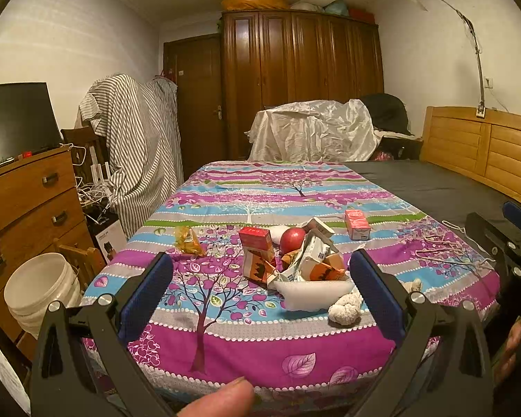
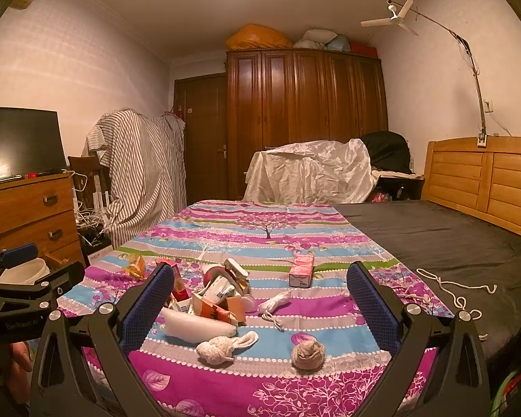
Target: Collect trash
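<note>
**Foam, cartons and wrappers heaped ahead of two idle tools**

Heaped dead ahead of the left gripper point(image 1: 260, 288), between and just beyond its fingertips: a white foam block point(image 1: 312, 295) nearest, crushed orange cartons point(image 1: 260, 267) and a torn white carton point(image 1: 316, 253) behind it, a red box point(image 1: 255, 238) and a red ball-like thing point(image 1: 292, 239) at the back. Off to that tool's left, a yellow wrapper point(image 1: 189, 241); farther ahead and right, a pink carton point(image 1: 357, 224). Both sets of jaws spread wide, nothing between them. Right gripper point(image 2: 260, 304) likewise released, with a beige wad point(image 2: 215, 347) and a brown wad point(image 2: 308, 355) just ahead of it, loose cord point(image 2: 276, 304) beyond. White bucket point(image 1: 41, 288) low on the left tool's left, beside the bed point(image 1: 225, 347), probably the bin.

Best to start with the nearest piece: come down over the foam block squarely, jaws astride its narrow side, closing gently since foam and crumpled cartons give. Single items, not handfuls, lest the pile scatter on the soft cover.
</note>
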Tool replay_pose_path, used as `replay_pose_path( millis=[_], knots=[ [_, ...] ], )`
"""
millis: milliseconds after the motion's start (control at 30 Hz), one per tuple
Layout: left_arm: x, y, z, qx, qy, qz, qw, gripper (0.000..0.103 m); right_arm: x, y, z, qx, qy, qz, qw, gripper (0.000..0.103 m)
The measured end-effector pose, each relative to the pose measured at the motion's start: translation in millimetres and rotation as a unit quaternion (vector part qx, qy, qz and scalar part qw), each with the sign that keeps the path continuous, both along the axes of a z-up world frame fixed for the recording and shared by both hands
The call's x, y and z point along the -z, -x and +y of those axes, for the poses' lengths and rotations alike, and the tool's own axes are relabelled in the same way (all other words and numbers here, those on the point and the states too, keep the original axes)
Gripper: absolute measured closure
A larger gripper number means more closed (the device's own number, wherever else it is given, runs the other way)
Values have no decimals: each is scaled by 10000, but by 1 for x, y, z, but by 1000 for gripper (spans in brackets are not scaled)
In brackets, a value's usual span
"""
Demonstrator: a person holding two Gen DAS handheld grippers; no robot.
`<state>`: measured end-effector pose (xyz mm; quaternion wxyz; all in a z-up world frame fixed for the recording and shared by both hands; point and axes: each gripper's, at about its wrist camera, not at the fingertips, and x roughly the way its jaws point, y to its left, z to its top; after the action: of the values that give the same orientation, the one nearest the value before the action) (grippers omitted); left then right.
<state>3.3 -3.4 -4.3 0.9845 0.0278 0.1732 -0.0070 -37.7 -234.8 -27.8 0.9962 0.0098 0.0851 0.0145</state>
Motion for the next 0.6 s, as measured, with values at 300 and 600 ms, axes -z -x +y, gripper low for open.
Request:
replay_pose_path(
  millis=[300, 600],
  knots=[
    [0, 0, -1, 1, -10, 16, 10000, 5, -2, -1, 1, -16, 11, 3, 10000, 4],
    [1, -1, 3, -2, 21, 48, 10000, 5, -3, -3, 1, -45, 34, 11, 10000, 4]
  ],
)
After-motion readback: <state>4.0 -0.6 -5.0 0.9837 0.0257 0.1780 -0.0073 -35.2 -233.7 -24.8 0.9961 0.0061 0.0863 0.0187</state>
